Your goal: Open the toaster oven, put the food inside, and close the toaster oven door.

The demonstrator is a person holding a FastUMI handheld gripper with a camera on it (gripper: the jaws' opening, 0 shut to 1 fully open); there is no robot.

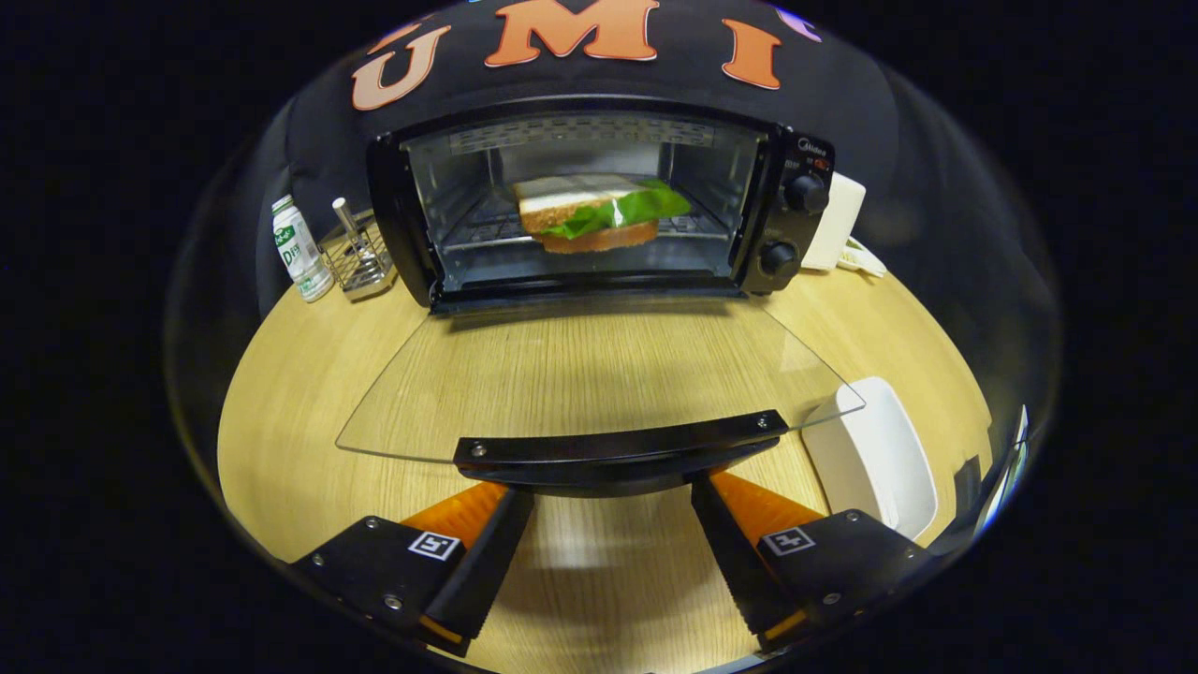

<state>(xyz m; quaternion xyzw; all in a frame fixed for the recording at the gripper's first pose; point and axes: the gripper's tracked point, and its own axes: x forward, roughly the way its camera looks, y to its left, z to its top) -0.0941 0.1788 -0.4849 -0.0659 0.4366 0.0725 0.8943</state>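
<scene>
Sandwich with green lettuce [599, 213] already on rack in black toaster oven [599, 201]. Glass door's black handle bar [620, 449] lies crosswise just ahead of gripper [613, 524], fingers spread wide, holding nothing. Guess: lift from under.

gripper [613, 524] – serrated fingers, square tags, screws

**One brand word, two coded tags**

The black box-shaped toaster oven [599, 122] carries a small pale brand word at the top of its knob panel; it looks like "Midea", though it is tiny. The small white plastic bottle [299, 248] beside it has a green-printed wrapper whose lettering is too small to make out. The gripper [608, 487] has a square black-and-white coded tag [430, 545] on each finger. Its fingers stand apart, their tips under the black handle [618, 449] of the lowered glass door.
</scene>
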